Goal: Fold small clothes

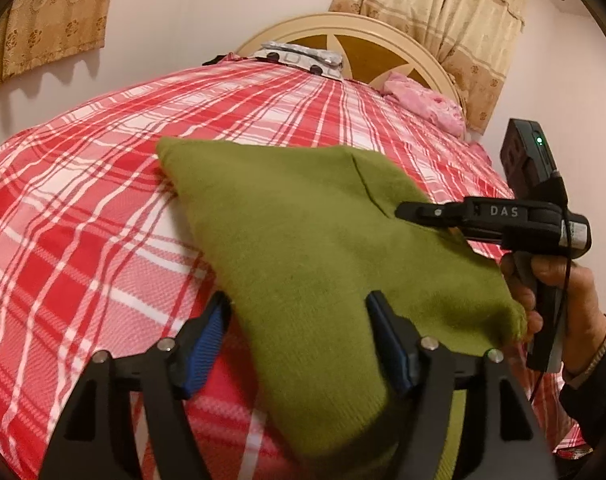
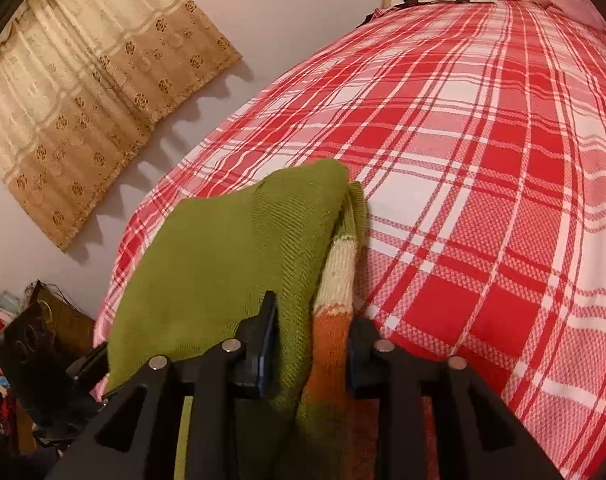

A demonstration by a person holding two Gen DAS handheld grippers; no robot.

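Green knit garment (image 1: 303,240) lies folded on the red-and-white plaid bedspread (image 1: 83,208), near the bed's front edge. Left gripper (image 1: 299,344): jaws wide, blue pads either side of the near corner of the garment, cloth draped between them, no pinch visible. Right gripper (image 2: 313,344): jaws partly open, garment edge with the orange-and-cream striped cuff (image 2: 335,280) running between the fingers; can't tell if it's clamped. In the left view the right gripper sits over the garment's right side, person's hand (image 1: 559,292) on its handle. Headboard (image 1: 383,44) and pink pillow (image 1: 427,100) at the far end.
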